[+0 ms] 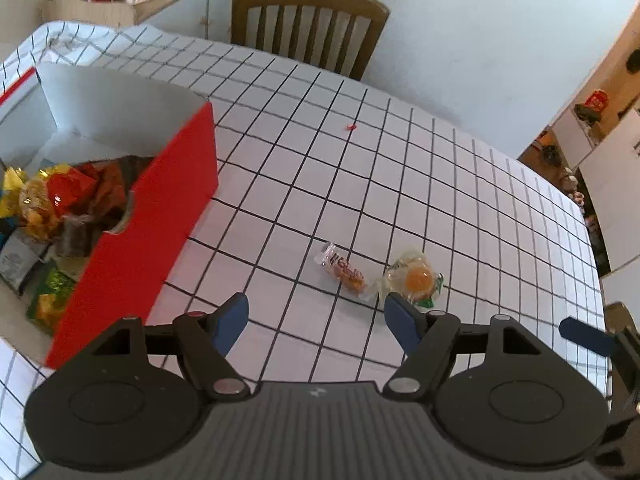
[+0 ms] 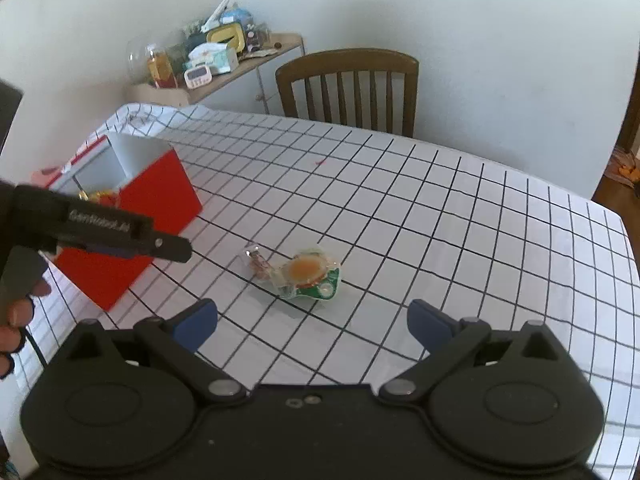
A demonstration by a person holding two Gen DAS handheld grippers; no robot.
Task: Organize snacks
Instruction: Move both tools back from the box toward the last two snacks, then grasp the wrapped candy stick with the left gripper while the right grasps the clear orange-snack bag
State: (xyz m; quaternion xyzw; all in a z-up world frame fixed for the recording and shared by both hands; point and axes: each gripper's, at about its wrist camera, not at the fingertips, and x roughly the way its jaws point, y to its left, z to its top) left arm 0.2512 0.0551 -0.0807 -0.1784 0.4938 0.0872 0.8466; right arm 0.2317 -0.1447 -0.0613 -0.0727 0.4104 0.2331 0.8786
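Checked tablecloth point(image 1: 400, 184) bears two light, crinkly snacks; we'd pinch the jelly cup point(image 2: 310, 274) mid-body, our left gripper point(image 1: 316, 316) and right gripper point(image 2: 312, 320) both spread, empty.

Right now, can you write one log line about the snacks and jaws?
left gripper: open, empty | right gripper: open, empty | small candy, jelly cup: touching, on tablecloth | red box: holds snacks

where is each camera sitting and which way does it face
Left wrist: on the left gripper, angled down at the checked table and red box; open blue fingers show, the right gripper's fingertip at the right edge.
Right wrist: on the right gripper, angled down at the table; wide-open fingers show, plus the left gripper and the person's hand.
Shared: the jelly cup, small candy, box, chair.
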